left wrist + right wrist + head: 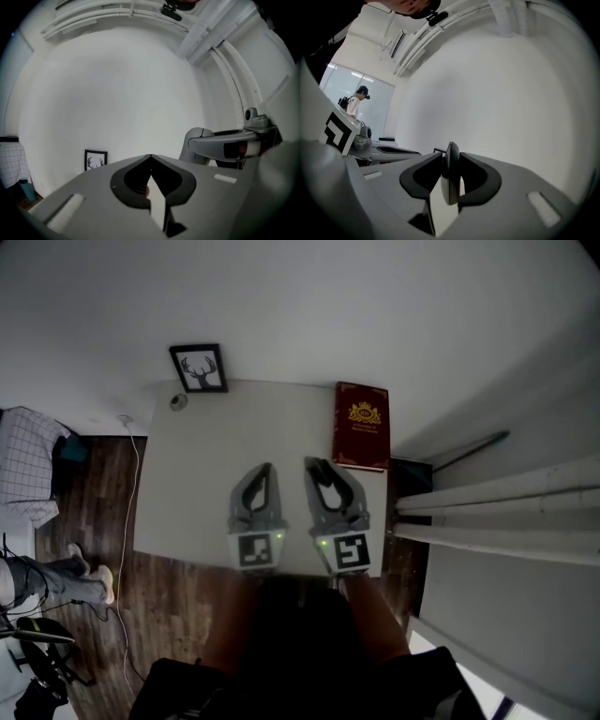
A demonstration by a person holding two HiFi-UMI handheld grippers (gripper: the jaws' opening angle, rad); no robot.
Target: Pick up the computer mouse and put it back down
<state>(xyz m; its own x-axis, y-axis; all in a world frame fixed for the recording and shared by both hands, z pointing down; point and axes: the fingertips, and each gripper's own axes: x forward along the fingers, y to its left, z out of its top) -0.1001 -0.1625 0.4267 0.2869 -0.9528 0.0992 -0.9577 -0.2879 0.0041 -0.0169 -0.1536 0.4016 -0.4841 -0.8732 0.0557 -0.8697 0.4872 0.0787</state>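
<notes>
A dark computer mouse (450, 180) stands on edge, pinched between the two pads of my right gripper (451, 158), which is shut on it and held off the table, pointing roughly level at the white wall. In the head view the right gripper (317, 467) hovers over the white table (187, 484), and the mouse shows there only as a dark shape between the fingers. My left gripper (150, 157) is beside it, jaws closed tip to tip with nothing between them. In the head view the left gripper (265, 469) sits just left of the right one.
A red book (362, 425) lies at the table's far right corner. A framed deer picture (199, 367) leans at the far left, with a small round object (178, 401) beside it. White panels (497, 512) stand right of the table. A person (355, 101) is far off.
</notes>
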